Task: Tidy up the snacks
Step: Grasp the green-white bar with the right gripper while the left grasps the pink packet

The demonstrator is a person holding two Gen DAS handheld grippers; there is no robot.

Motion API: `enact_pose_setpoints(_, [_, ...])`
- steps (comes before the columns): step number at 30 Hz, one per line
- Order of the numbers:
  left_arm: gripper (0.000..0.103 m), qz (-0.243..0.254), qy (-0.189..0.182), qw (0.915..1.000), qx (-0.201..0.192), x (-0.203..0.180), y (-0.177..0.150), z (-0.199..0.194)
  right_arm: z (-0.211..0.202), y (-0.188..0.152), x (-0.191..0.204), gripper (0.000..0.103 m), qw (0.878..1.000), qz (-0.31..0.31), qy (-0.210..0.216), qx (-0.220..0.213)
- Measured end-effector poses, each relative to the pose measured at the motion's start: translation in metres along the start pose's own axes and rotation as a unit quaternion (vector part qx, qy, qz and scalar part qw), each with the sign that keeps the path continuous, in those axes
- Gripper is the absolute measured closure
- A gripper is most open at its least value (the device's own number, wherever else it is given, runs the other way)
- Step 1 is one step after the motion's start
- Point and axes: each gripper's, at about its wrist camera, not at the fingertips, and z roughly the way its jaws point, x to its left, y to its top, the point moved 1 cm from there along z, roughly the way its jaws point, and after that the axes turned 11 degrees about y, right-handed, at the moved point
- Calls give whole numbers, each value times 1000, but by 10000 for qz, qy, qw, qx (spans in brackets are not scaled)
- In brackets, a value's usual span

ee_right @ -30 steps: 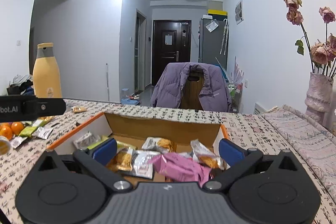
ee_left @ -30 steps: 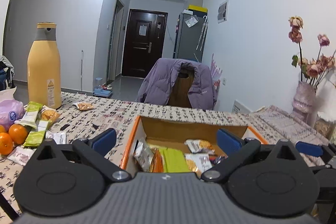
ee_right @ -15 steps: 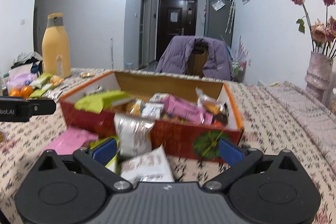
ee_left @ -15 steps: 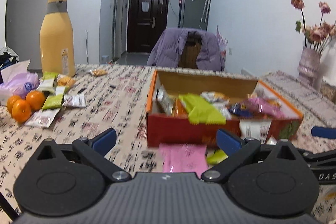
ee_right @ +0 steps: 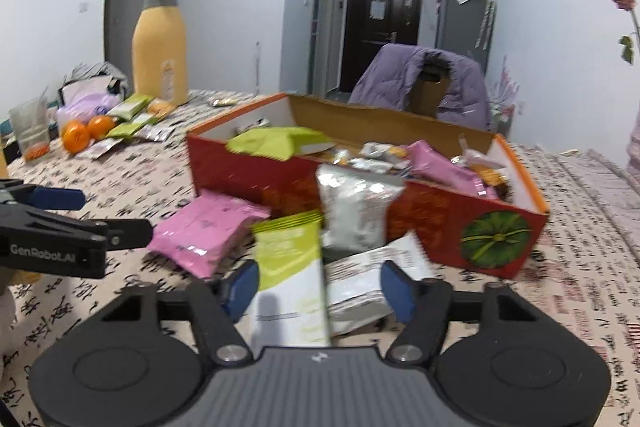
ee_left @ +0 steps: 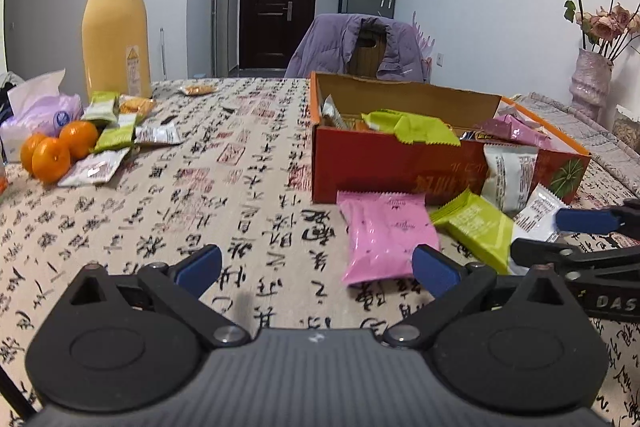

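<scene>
Right wrist view: our right tongs (ee_right: 318, 287), just closing and not yet pinching, straddle the green packet (ee_right: 290, 269) lying lengthwise toward the red box (ee_right: 440, 223) on the tabletop (ee_right: 132, 179); left tongs (ee_left: 316, 269) spread, farther off.

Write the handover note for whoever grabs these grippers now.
Left gripper: open, empty, next to the pink packet.
Right gripper: jaws have just been closing, with the green packet and the white packet between them; firm grip not clear.
Box: already holds many snacks. A silver packet leans on its front wall.
Left to do: the four packets in front of the box, then the loose packets by the oranges.
</scene>
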Motion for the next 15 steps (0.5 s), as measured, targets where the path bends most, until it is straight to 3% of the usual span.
enact_pose_setpoints(8, [0, -90, -120, 9999, -81, 2, -2, -3, 19, -2, 8, 56, 9995, -56, -59, 318])
enact_pose_setpoints(10, [0, -127, -147, 9998, -77, 3, -2, -3, 22, -3, 9, 63, 9992, -107, -52, 379])
enact_pose_setpoints(15, [0, -196, -178, 9996, -68, 5, -2, -2, 22, -4, 10, 65, 9992, -122, -62, 380])
